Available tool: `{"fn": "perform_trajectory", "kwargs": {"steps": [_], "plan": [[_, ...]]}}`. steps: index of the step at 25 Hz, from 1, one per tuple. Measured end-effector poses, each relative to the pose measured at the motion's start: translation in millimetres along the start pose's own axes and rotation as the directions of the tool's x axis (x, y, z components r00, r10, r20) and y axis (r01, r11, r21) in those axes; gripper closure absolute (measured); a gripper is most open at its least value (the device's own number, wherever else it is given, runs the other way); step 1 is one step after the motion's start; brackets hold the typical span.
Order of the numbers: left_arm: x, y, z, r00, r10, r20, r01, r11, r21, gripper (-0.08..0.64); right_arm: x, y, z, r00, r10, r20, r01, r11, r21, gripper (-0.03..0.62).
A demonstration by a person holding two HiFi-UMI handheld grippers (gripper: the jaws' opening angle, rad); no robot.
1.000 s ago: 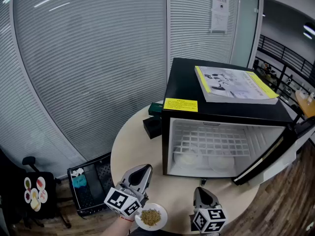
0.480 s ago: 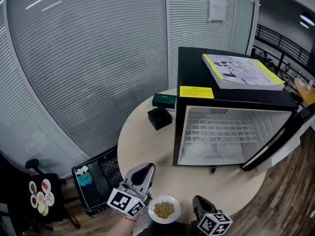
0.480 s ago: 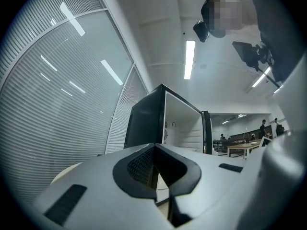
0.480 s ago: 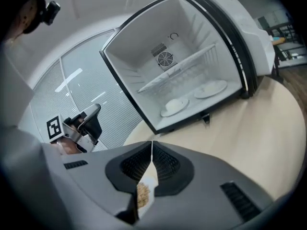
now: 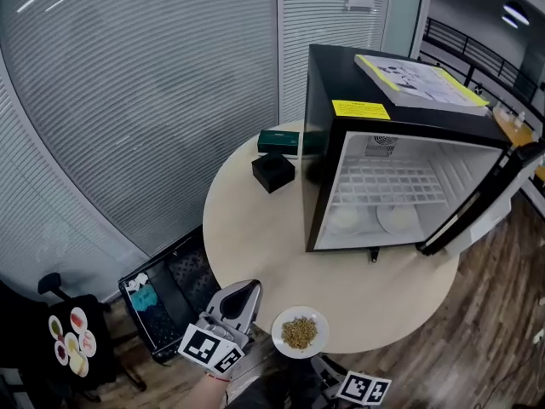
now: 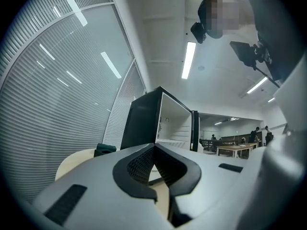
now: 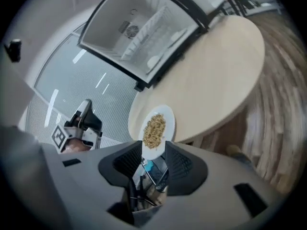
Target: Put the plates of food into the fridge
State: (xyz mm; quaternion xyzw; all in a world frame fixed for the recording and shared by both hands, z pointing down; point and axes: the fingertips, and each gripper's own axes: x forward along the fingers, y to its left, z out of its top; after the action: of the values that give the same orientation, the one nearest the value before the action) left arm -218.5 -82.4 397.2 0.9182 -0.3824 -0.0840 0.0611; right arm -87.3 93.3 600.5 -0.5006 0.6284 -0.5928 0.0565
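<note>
A white plate of brown grain food (image 5: 299, 332) sits on the near edge of the round table (image 5: 255, 228), its rim overhanging. The black fridge (image 5: 324, 143) stands at the back right with its door (image 5: 477, 203) swung open; two white plates (image 5: 345, 220) (image 5: 398, 219) lie inside. My right gripper (image 7: 153, 152) is just off the table edge, its jaws have just been opening and stand apart; the plate (image 7: 154, 131) has its near rim in the gap, untouched by the pads. My left gripper (image 5: 245, 292) hangs left of the plate, shut and empty.
A yellow-edged book (image 5: 421, 82) lies on the fridge. A black box (image 5: 272, 171) and a green box (image 5: 279, 141) sit at the table's back left. On the floor, a black crate (image 5: 166, 301) and a chair (image 5: 68, 339) stand to the left.
Both grippers have drawn back from over the table to beyond its near edge. The right one, earlier in front of the fridge, now sits low behind the plate. The plate stays put.
</note>
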Motion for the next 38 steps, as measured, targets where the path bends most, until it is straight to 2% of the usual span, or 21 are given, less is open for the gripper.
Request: {"fn": "perform_trajectory", "kwargs": {"steps": [3, 5, 14, 18, 21, 24, 25, 33, 38], "plan": [[-10, -2, -1, 1.000, -0.013, -0.002, 0.013, 1.000, -0.014, 0.554, 14, -17, -17, 1.000, -0.009, 0.002, 0.009, 0.976, 0.215, 0.445], [-16, -2, -2, 1.000, -0.019, -0.005, 0.019, 1.000, -0.017, 0.554, 25, -19, -24, 1.000, 0.003, 0.010, -0.005, 0.959, 0.284, 0.427], [-36, 9, -19, 0.999, 0.004, -0.046, -0.005, 1.000, -0.024, 0.554, 62, -12, -42, 0.998, 0.042, 0.040, -0.054, 0.930, 0.364, 0.423], [-41, 11, -27, 0.998, 0.014, -0.062, -0.016, 1.000, -0.026, 0.554, 71, -7, -35, 0.989, 0.101, 0.108, -0.137, 0.903, 0.408, 0.423], [-41, 10, -31, 0.997, 0.014, -0.070, -0.016, 0.999, -0.028, 0.554, 72, -3, -29, 0.982, 0.133, 0.136, -0.177, 0.900, 0.398, 0.431], [-41, 9, -35, 0.997, 0.015, -0.077, -0.017, 0.999, -0.031, 0.554, 71, -1, -24, 0.974, 0.169, 0.148, -0.212, 0.910, 0.355, 0.520], [-41, 9, -35, 0.997, 0.016, -0.077, -0.018, 0.999, -0.031, 0.554, 71, -1, -23, 0.972, 0.182, 0.151, -0.224, 0.912, 0.344, 0.529], [-29, 5, -34, 0.997, 0.010, -0.073, -0.012, 1.000, -0.024, 0.554, 54, 3, -9, 0.946, 0.262, 0.188, -0.313, 0.891, 0.331, 0.561], [-17, 2, -38, 0.997, 0.007, -0.078, -0.010, 1.000, -0.029, 0.554, 44, -4, 6, 0.945, 0.267, 0.187, -0.316, 0.891, 0.326, 0.569]]}}
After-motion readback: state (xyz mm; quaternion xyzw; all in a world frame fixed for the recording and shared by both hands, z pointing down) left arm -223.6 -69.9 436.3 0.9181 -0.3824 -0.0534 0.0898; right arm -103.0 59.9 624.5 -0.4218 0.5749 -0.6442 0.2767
